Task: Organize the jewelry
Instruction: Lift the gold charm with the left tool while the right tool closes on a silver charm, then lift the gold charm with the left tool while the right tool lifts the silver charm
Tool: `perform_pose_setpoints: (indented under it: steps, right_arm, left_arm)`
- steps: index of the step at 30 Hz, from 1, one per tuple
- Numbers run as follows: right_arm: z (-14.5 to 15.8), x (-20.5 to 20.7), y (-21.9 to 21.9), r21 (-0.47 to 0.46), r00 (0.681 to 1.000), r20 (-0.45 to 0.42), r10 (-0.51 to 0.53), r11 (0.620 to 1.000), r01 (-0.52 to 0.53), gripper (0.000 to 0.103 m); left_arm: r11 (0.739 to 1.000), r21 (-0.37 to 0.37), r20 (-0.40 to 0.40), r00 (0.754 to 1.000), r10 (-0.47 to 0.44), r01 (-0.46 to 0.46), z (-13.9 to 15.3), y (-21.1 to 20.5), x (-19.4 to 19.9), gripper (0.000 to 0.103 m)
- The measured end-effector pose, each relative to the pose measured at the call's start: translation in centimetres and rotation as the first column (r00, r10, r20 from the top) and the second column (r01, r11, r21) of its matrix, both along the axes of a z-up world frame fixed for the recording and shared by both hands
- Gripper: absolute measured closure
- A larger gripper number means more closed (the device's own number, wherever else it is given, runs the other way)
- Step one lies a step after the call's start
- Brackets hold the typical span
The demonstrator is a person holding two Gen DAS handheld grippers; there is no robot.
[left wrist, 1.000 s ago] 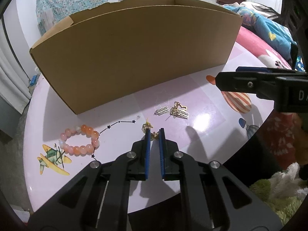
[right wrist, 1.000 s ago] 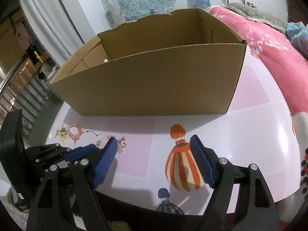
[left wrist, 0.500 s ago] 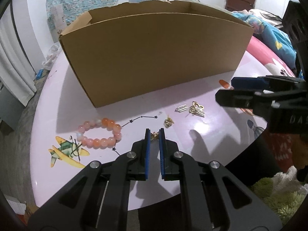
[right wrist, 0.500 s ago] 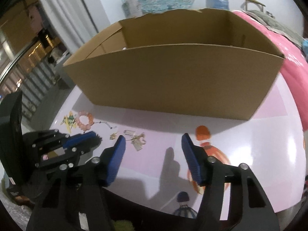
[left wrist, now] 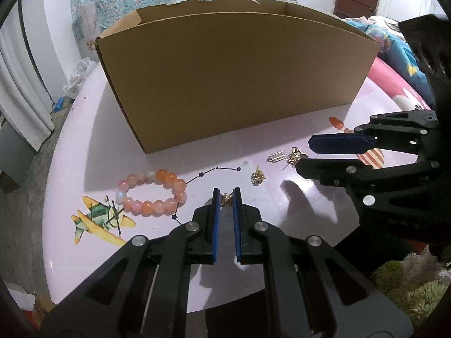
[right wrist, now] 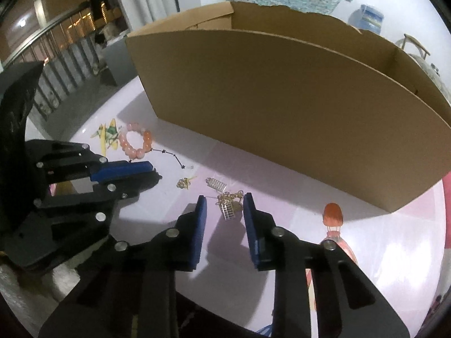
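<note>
Closing around the gold ladder-shaped earrings [right wrist: 229,204], the right tongs [right wrist: 224,208] have just narrowed, pads not pressing. Left tongs [left wrist: 224,197] pinch a small gold charm [left wrist: 225,198]. Peach bead bracelet [left wrist: 152,191] lies left; brown cardboard box [left wrist: 234,79] waits beyond; nothing visibly sorted.

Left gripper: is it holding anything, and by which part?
Yes. The left gripper pinches a small gold charm by its two sides, at the very fingertips. Its finer shape cannot be told.

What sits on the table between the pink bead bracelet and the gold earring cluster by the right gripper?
Left wrist view: a star chain, then a small gold charm.
</note>
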State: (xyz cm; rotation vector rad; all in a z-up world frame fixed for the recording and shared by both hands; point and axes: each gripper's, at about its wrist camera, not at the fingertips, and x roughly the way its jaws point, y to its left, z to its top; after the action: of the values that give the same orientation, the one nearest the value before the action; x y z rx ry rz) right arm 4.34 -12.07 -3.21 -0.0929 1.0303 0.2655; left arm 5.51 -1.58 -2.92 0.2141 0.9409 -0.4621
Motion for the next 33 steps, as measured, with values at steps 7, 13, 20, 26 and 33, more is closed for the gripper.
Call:
perform_pose_setpoints:
  steps: [7,13,20,26,33]
  right_arm:
    - [-0.5,0.1,0.5,-0.06,0.999,-0.006,0.042,0.997,-0.043,0.087]
    - [-0.4,0.0,0.7,-0.07,0.998,-0.003,0.058,0.996,-0.058,0.096]
    - [-0.1,-0.5,-0.1,-0.05,0.999,0.001,0.043,0.998,-0.043,0.099]
    - [0.5,-0.9,-0.6,-0.039,1.0,0.016,0.022,0.999,-0.021,0.099]
    - [1.6,-1.3,-0.9,-0.028,1.0,0.03,0.009,1.0,-0.008,0.099]
  left_arm:
    - [1.0,-0.003,-0.001,1.0,-0.003,0.003,-0.1,0.1,0.1,0.095]
    - [1.0,-0.004,-0.001,1.0,-0.004,0.004,-0.2,0.2,0.1,0.095]
    - [1.0,-0.005,0.0,1.0,-0.004,0.004,-0.2,0.2,0.1,0.095]
    - [1.0,-0.007,0.0,1.0,-0.003,0.003,-0.1,0.2,0.1,0.095]
    - [1.0,-0.006,0.006,1.0,-0.006,0.006,-0.2,0.3,0.1,0.095]
